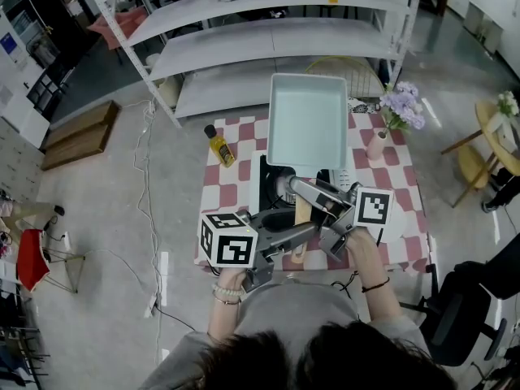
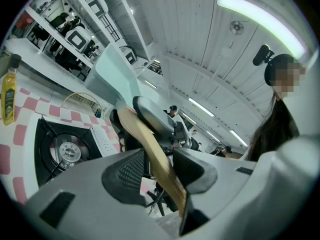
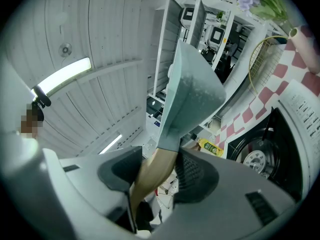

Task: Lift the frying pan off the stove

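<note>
A pale teal rectangular frying pan (image 1: 307, 120) hangs in the air above the black stove (image 1: 268, 187), tilted up and away from me. Its wooden handle (image 1: 301, 216) runs down toward me. My left gripper (image 1: 311, 229) is shut on the lower handle (image 2: 159, 160). My right gripper (image 1: 297, 188) is shut on the handle (image 3: 156, 168) higher up, just below the pan (image 3: 194, 95). The bare burner (image 2: 66, 151) shows below in the left gripper view, and the burner (image 3: 256, 159) shows in the right gripper view too. In the left gripper view the right gripper's fingers (image 2: 156, 115) clamp the handle beyond mine.
The stove sits on a red-and-white checkered table (image 1: 234, 181). A yellow oil bottle (image 1: 219, 146) stands at its back left, a pink vase (image 1: 377, 145) of purple flowers at its back right. A wire basket (image 1: 345, 65) and white shelves (image 1: 244, 47) lie behind.
</note>
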### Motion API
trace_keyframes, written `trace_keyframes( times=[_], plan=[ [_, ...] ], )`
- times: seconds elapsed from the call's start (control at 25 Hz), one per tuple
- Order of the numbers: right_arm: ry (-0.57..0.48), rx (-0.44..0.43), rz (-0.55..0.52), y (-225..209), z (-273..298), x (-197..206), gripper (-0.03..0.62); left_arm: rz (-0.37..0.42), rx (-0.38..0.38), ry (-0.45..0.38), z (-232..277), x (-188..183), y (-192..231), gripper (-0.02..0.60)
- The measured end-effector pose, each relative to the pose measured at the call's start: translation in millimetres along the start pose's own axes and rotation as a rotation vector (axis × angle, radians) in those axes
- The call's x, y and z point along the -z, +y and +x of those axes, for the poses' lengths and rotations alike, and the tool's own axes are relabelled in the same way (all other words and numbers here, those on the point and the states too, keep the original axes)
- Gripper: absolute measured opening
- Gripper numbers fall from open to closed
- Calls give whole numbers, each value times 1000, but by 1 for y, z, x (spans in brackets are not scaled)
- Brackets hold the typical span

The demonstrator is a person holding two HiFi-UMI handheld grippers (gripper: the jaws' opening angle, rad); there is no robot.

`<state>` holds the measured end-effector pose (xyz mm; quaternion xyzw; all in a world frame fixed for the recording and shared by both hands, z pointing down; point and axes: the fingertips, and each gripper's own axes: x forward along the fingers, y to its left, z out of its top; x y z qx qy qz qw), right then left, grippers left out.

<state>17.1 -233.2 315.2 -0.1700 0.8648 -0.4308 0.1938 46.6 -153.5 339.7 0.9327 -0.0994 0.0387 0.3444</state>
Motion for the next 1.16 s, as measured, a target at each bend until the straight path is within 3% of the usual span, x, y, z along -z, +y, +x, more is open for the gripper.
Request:
trace_keyframes(
  times=[1.16],
  plan=[
    [8, -5, 9, 3, -4, 2, 215, -7, -5, 3, 3, 2, -5, 186]
  ],
)
